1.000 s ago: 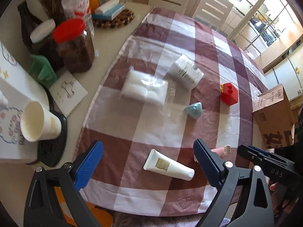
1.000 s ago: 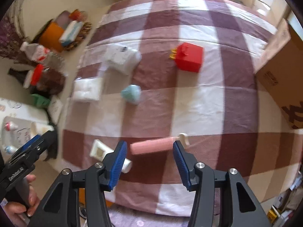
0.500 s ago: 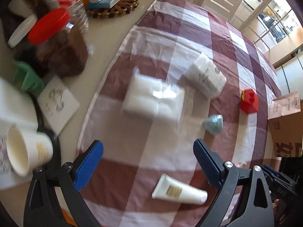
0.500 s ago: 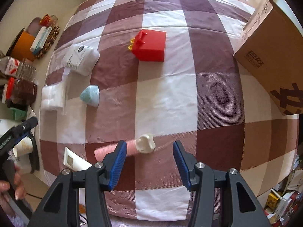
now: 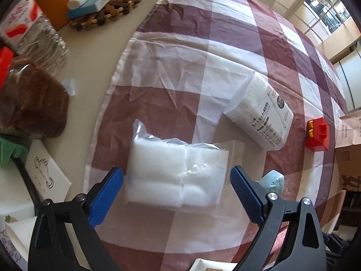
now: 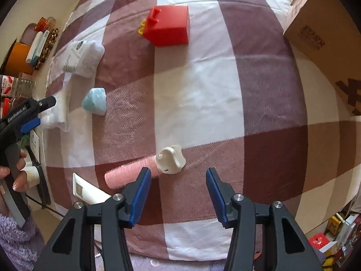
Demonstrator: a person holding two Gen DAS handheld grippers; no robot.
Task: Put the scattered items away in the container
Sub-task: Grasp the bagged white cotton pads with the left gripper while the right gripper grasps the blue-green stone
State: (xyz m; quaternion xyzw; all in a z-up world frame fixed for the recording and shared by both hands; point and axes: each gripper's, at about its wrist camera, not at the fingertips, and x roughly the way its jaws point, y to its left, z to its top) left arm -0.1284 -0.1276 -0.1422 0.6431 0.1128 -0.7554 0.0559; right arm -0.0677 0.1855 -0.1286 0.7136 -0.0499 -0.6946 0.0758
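Soft pack and roller waited under spread tongs

The left tongs (image 5: 177,184) straddled the light, slippery wipes pack (image 5: 178,176); the empty right tongs (image 6: 178,181) hung spread, pink roller (image 6: 135,174) at nine o'clock, best pinched mid-body.

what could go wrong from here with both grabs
The left tool barely straddles the clear bag of white pads; the slick film may slip or bunch. The right tool sits beside the pink roller, near its white cap, so closing might nudge it aside.
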